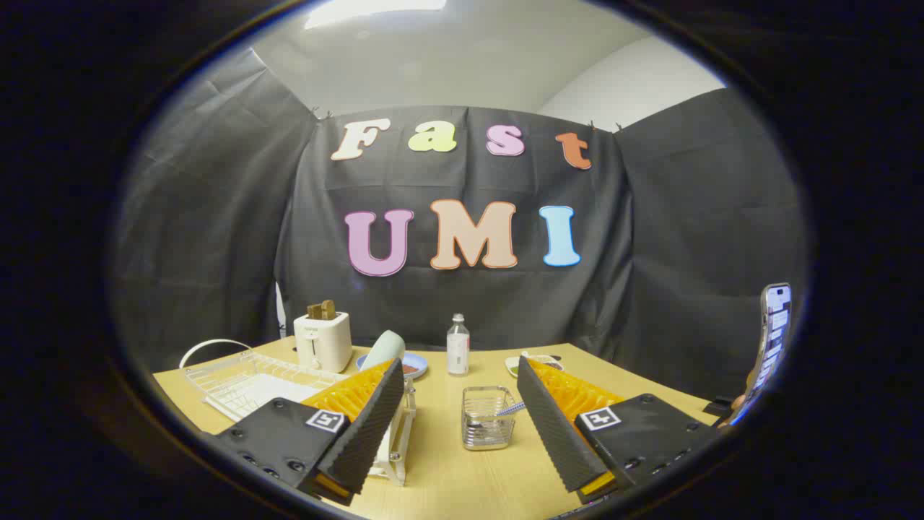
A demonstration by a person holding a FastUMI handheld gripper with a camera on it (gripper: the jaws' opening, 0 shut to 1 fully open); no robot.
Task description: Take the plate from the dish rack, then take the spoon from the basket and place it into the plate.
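My gripper (458,370) is open above the wooden table (447,477), with nothing between its fingers. A pale green plate (382,349) stands tilted just past the left fingertip, its lower part hidden by that finger. Under the left finger a small white slotted dish rack (399,440) shows; I cannot tell whether the plate stands in it. A small metal wire basket (487,419) sits between the fingers, closer to the right one. A spoon (510,409) with a striped handle leans in it toward the right finger.
A white wire drainer (245,383) lies at the left. Behind stand a white toaster (323,341) with toast, a blue dish (416,365), a clear bottle (458,345) and a small dish (538,360). A hand holds a phone (774,336) at the right.
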